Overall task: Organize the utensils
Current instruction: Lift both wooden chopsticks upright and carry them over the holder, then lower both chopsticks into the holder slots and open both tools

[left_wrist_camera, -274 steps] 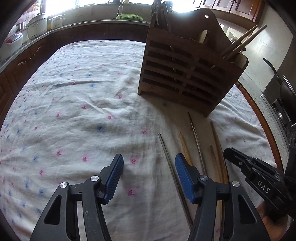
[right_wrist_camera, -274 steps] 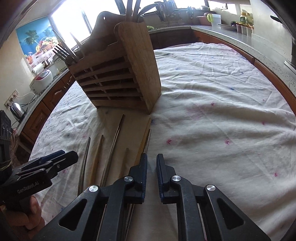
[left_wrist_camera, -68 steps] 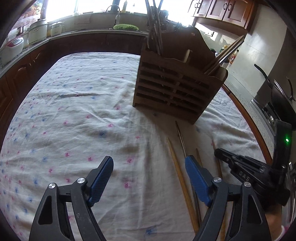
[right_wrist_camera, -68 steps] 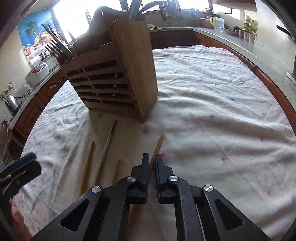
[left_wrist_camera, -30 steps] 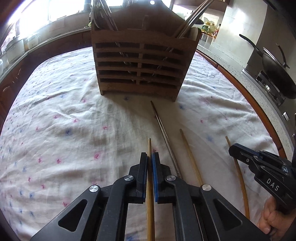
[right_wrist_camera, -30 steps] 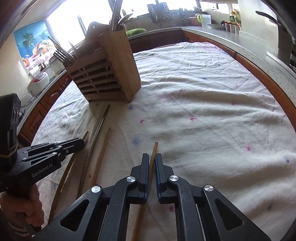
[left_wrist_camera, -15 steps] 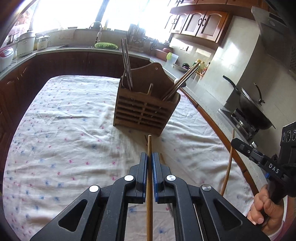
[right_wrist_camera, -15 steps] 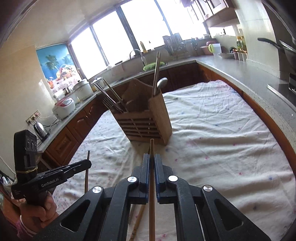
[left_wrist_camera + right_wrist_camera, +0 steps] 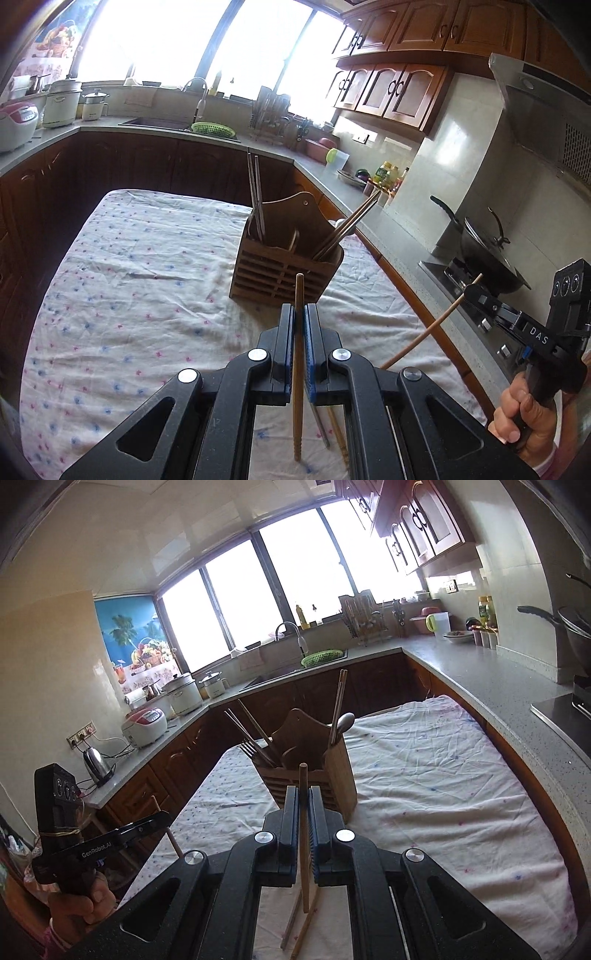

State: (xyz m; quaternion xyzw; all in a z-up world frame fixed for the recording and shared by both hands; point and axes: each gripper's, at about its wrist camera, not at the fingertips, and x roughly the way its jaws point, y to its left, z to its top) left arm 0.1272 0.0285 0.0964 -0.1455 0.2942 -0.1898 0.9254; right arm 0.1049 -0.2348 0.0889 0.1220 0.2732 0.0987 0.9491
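My left gripper [image 9: 299, 311] is shut on a wooden chopstick [image 9: 297, 291] and holds it in the air, its tip in line with the slatted wooden utensil holder [image 9: 258, 269]. The holder stands on the flowered cloth [image 9: 129, 277] with metal chopsticks, forks and a spoon upright in it. My right gripper [image 9: 303, 792] is shut on a second wooden chopstick [image 9: 303, 775], lifted in front of the same holder [image 9: 341, 775]. Each gripper shows in the other's view: the right gripper [image 9: 472, 291] at the right edge, the left gripper [image 9: 164, 819] at the lower left. Two loose chopsticks [image 9: 301, 932] lie on the cloth below.
A grey counter [image 9: 480, 672] wraps around the table on three sides. A wok [image 9: 487, 258] sits on the stove at the right. A sink with a green basket [image 9: 213, 128] is at the back, and rice cookers [image 9: 146, 725] stand at the left.
Both grippers have risen well above the cloth, each carrying its chopstick. The holder now looks smaller and lower in both views, and more of the kitchen shows.
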